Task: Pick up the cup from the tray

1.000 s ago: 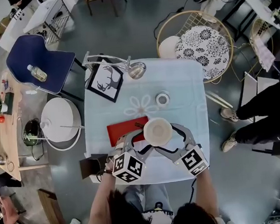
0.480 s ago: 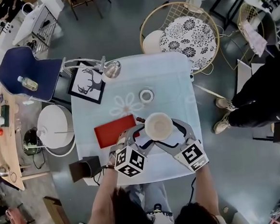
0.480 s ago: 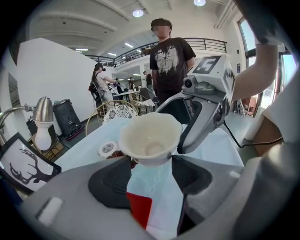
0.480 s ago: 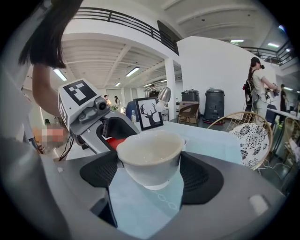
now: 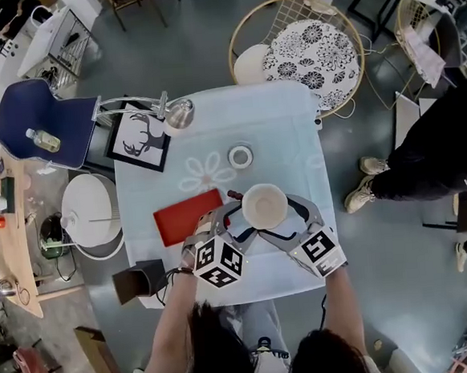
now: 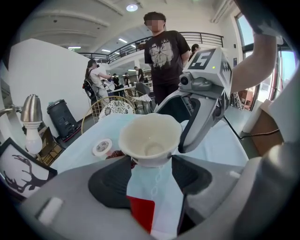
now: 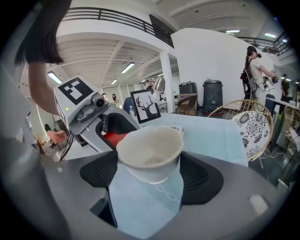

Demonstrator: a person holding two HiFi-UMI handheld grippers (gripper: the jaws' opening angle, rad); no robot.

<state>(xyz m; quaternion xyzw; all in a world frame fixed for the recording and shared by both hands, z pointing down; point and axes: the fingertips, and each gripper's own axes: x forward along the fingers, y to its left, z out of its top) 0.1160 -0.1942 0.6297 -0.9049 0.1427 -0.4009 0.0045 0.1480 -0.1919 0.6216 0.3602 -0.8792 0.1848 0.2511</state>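
A cream cup [image 5: 265, 206] hangs over the light-blue tablecloth [image 5: 281, 129], just right of the red tray [image 5: 186, 216]. My left gripper [image 5: 240, 222] grips it from the near left and my right gripper [image 5: 289, 218] from the near right. In the left gripper view the cup [image 6: 150, 139] sits with its base pinched between the dark pads [image 6: 111, 182] of my left gripper [image 6: 151, 162]. The right gripper view shows the empty cup [image 7: 150, 152] clamped in my right gripper [image 7: 150, 177], clear of the cloth.
A tape roll [image 5: 240, 155] lies beyond the cup. A deer picture [image 5: 138, 140] and a desk lamp [image 5: 175, 114] stand at the table's far left. A wicker chair [image 5: 303, 51] is behind the table and a person [image 5: 424, 158] stands to the right.
Both grippers have carried the cup to the right, from over the tray's right edge to a spot beside it. Both still hold it.
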